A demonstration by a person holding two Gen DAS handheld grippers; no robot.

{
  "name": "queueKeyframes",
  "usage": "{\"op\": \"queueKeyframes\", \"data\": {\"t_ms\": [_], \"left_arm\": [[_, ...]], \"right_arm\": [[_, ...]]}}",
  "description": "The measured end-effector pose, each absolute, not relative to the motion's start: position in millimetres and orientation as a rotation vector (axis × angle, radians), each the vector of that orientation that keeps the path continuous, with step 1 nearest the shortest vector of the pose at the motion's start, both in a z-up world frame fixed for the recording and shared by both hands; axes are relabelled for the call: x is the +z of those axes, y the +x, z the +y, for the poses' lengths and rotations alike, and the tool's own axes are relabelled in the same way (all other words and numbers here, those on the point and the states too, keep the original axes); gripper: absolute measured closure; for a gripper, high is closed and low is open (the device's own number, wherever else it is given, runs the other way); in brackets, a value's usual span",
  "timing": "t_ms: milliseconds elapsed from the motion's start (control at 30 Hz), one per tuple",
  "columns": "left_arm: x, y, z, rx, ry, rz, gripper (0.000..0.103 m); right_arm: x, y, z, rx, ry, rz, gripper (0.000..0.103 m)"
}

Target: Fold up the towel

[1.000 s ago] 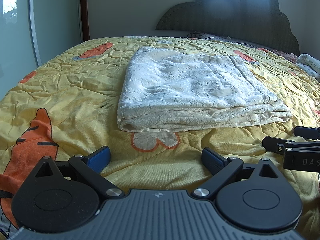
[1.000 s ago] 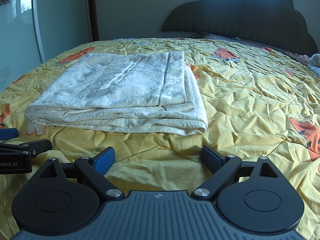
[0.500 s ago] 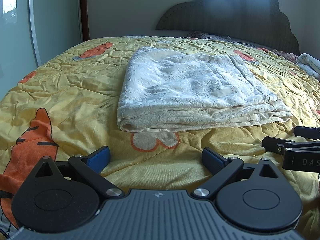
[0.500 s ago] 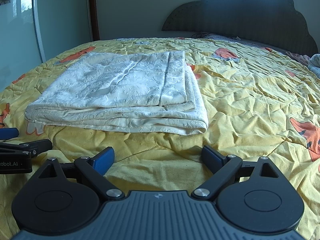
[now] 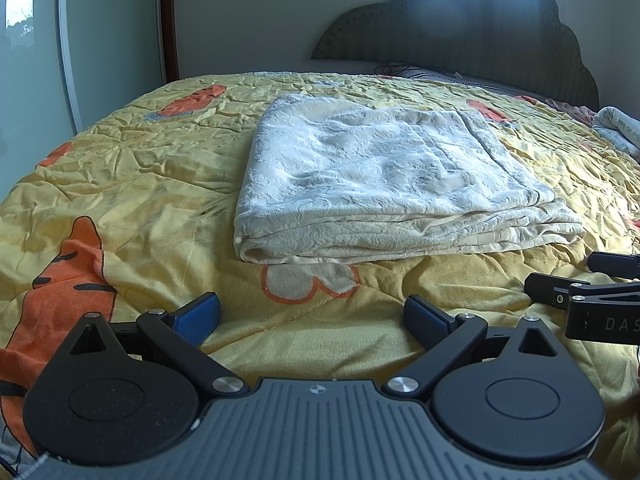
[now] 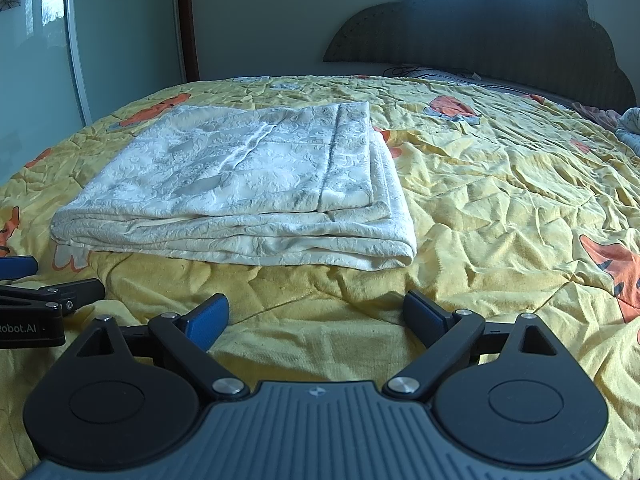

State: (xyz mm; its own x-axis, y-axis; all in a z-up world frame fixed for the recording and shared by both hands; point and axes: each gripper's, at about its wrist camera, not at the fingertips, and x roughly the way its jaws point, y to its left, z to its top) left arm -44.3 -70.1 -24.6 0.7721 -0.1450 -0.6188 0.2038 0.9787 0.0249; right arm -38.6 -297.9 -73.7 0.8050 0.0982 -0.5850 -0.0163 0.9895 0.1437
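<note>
Towel (image 5: 384, 184): cream-white with an embossed pattern, folded into a flat rectangle of several layers; lies on the quilt ahead of both grippers, touched by neither. The stacked folded edges face the cameras.
Towel, right wrist view (image 6: 248, 184): sits left of centre, its near right corner rounded and slightly overhanging the layers beneath.
Left gripper (image 5: 312, 316): blue-padded fingers spread wide, nothing between them; low over the quilt, short of the towel's near edge.
Right gripper (image 6: 316, 316): fingers likewise spread wide and empty; low over the quilt, facing the towel's right-hand corner.
Left gripper seen from the right wrist (image 6: 40, 300): at the left border, just beside the right one.
Right gripper seen from the left wrist (image 5: 592, 292): at the right border, black with white lettering.
Quilt (image 5: 140, 184): yellow, creased, printed with orange carrots and a white flower outline; covers the bed.
Headboard (image 6: 500, 36): dark, cloud-shaped, at the far end.
Second cloth (image 5: 618, 128): pale bundle at the far right edge of the bed, well apart from the towel.
Sliding door (image 6: 40, 40): frosted glass with flower decals, left.
</note>
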Motion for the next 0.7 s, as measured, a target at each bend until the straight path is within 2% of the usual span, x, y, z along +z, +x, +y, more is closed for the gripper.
{"op": "queueKeyframes", "data": {"t_ms": [300,700], "left_arm": [[-25.2,-43.3,-71.5,-0.189,0.097,0.672,0.001],[-23.4,-39.2,-70.3,-0.192,0.099,0.686,0.001]], "right_arm": [[-75.0,-36.0,-296.5,0.076,0.125,0.645,0.002],[-74.6,-37.3,-297.6,0.077,0.128,0.643,0.002]]}}
